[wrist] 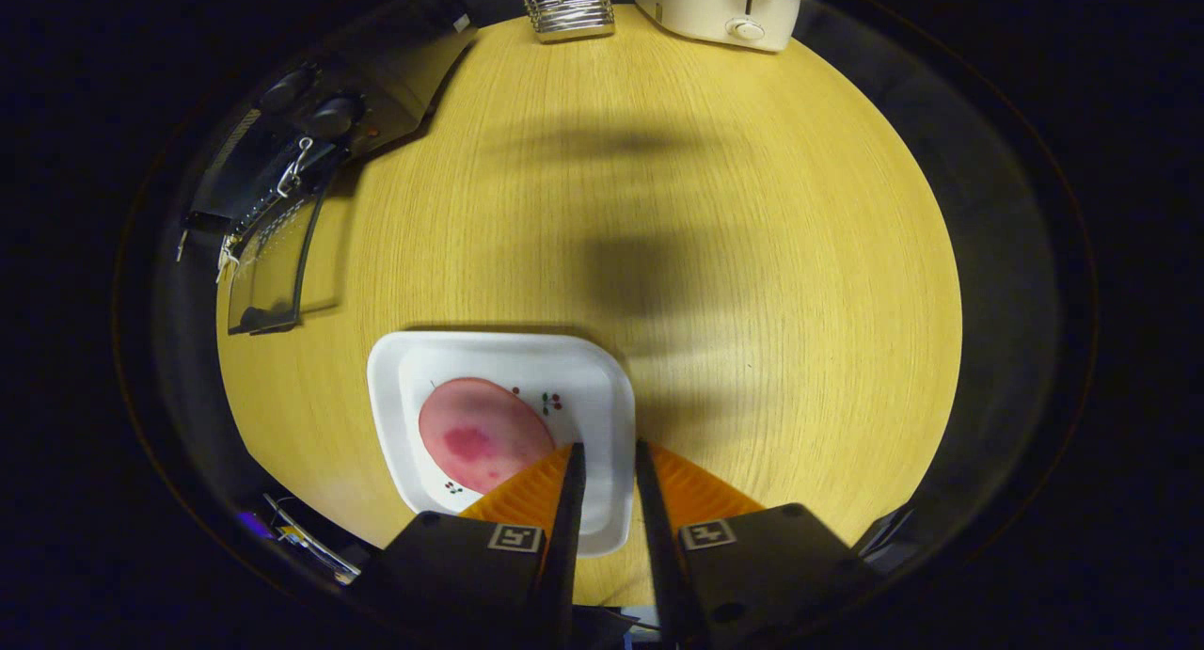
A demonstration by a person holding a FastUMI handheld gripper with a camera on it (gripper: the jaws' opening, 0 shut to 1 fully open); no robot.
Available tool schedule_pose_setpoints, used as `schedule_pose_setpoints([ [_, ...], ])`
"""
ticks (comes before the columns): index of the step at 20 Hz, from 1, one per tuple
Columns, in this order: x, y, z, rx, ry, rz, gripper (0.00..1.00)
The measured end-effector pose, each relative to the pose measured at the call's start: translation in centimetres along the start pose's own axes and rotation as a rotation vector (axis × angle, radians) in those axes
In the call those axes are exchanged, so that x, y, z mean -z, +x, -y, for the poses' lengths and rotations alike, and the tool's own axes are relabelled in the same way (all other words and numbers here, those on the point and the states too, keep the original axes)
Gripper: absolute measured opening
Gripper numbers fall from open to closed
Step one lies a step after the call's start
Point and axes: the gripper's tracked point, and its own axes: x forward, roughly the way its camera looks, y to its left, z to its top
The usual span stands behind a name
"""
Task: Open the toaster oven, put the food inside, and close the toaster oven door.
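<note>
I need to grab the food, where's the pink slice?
The round pink slice lies on the square white plate, just ahead of the claw, beside its left fingertip.

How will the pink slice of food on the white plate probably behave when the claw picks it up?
The pink slice looks thin and lies flat on the white plate, so it is probably floppy and light. Its smooth surface may be slippery. The claw, fingers nearly together with nothing between them, would likely need an edge, since flat food gives little grip.

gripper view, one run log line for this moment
oven door: open | food: on plate | hand-held gripper: nearly closed, empty, over plate
</note>
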Motion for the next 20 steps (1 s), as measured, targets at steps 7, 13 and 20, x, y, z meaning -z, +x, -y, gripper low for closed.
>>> schedule_pose_setpoints([
  [7, 0.3, -1.1, -1.5, -0.319, 0.200, 0.012, 0.05],
  [13, 2.9, -7.3, -5.5, -0.610, 0.455, 0.071, 0.05],
  [20, 2.4, -10.6, -17.4, -0.720, 0.768, 0.184, 0.05],
])
